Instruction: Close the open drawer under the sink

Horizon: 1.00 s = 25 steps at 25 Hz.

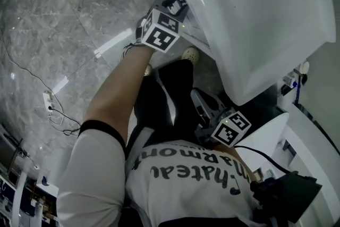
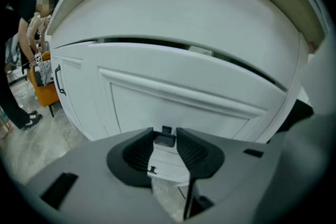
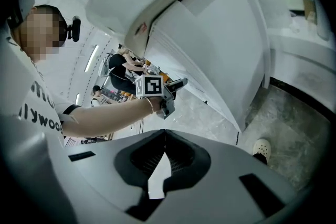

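The white drawer front (image 2: 178,97) under the sink top (image 2: 184,2) stands out a little, with a dark gap (image 2: 142,42) along its upper edge. My left gripper (image 2: 165,137) is up against this front, and a small dark handle (image 2: 165,139) fills the space between its jaws. In the head view the left gripper (image 1: 179,6) touches the white cabinet (image 1: 255,18). My right gripper (image 3: 164,134) is shut with nothing in it. It hangs back by my legs (image 1: 197,95), away from the cabinet (image 3: 220,50), and looks across at the left gripper (image 3: 177,83).
Grey marble floor (image 1: 64,24) lies to the left, with a power strip and cables (image 1: 49,103). My shoe (image 1: 190,54) stands close to the cabinet base. A neighbouring cabinet door has a dark handle (image 2: 59,81). People (image 2: 26,34) stand far off to the left.
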Available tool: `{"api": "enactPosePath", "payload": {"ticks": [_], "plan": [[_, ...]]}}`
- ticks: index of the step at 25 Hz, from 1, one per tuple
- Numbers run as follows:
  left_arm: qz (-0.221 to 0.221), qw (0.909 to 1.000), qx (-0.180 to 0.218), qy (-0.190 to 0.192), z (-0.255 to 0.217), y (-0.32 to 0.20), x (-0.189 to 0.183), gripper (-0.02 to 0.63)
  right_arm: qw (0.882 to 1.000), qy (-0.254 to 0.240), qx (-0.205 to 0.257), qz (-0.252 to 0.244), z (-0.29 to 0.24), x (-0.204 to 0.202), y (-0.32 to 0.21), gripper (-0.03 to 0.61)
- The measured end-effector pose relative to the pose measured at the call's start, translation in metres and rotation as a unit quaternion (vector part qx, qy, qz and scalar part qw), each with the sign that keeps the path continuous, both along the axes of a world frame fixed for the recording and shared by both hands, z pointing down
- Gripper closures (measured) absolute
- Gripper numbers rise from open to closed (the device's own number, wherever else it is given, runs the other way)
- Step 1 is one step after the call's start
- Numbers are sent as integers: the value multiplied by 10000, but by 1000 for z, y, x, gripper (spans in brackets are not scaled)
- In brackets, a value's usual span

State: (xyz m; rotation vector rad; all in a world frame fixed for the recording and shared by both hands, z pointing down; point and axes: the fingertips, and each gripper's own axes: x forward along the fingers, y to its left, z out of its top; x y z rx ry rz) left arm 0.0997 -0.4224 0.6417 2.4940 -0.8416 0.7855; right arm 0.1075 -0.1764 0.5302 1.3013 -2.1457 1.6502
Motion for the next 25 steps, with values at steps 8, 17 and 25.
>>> {"api": "enactPosePath", "payload": {"ticks": [8, 17, 25], "plan": [[10, 9979, -54, -646, -14, 11, -9, 548, 9992, 79, 323, 230, -50, 0, -5, 568], [265, 9970, 351, -641, -81, 29, -38, 578, 9965, 69, 786, 258, -90, -16, -11, 568], [237, 9952, 954, 2, -218, 65, -49, 592, 9841, 376, 1669, 481, -164, -1, -13, 568]]}}
